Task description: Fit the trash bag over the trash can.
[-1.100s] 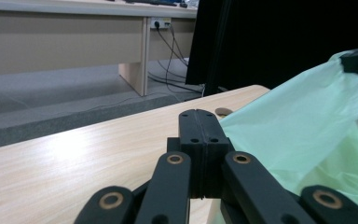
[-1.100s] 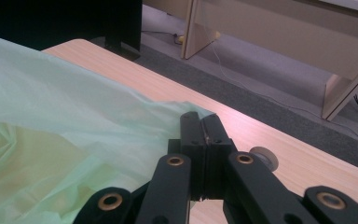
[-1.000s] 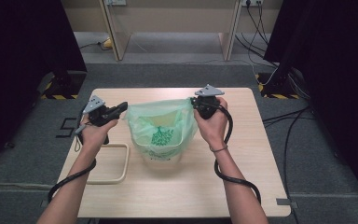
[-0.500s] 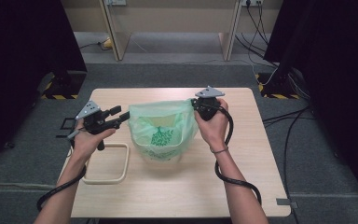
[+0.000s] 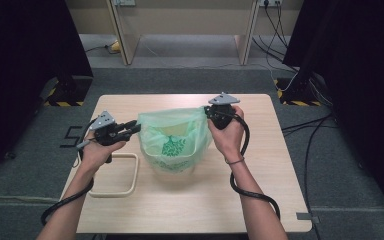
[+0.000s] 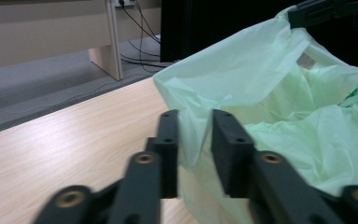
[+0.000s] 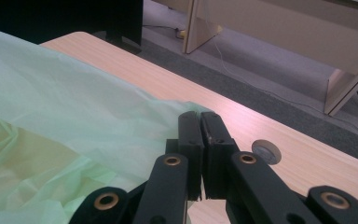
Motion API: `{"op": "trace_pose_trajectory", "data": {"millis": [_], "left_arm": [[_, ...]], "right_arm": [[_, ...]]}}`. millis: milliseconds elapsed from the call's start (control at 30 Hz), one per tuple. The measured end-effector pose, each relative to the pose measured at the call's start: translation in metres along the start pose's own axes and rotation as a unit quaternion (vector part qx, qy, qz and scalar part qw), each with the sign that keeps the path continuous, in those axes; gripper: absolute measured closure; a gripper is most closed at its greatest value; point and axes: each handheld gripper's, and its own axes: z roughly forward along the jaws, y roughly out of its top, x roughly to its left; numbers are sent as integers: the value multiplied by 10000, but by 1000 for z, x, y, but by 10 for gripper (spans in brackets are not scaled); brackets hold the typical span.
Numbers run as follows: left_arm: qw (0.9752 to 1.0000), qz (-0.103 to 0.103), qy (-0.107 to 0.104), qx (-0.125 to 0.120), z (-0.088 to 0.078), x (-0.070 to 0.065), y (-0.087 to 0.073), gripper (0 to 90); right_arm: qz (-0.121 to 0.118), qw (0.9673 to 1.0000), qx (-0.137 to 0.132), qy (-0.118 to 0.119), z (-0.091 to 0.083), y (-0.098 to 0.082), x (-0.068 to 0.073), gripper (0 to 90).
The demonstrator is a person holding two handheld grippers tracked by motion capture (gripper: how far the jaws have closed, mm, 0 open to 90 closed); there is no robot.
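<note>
While its print stays unreadable, tongs (image 7: pixel 200 140) pinch bag (image 5: pixel 172 142).

Readable on the floor (image 5: pixel 40 150), at nine o'clock from the table (image 5: pixel 260 170): a dark mark shaped like the figure 5 (image 5: pixel 71 137), partly covered by the left gripper (image 5: pixel 135 129). Printed on the green bag (image 5: pixel 172 137): a dark green leaf-like emblem (image 5: pixel 170 146), with lines of small green lettering below it at six o'clock, too small and creased to read. Striped in black and yellow at ten and two o'clock from the table: hazard tape (image 5: pixel 64 103), bearing no words.
</note>
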Motion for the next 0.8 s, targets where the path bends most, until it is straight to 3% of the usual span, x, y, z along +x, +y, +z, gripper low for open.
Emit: {"op": "trace_pose_trajectory", "data": {"millis": [133,267,567,800], "left_arm": [[9998,169,56,38,5,0,4,891],[9997,173,142,34,10,2,8,895],[9990,-164,420,-3,16,9,12,896],[9983,-258,510,67,22,11,10,896]], "right_arm": [[16,10000,7,9,1,1,0,879],[24,10000,10,17,2,1,-1,879],[81,10000,49,-8,5,1,-6,874],[121,9998,129,29,8,1,-8,843]]}}
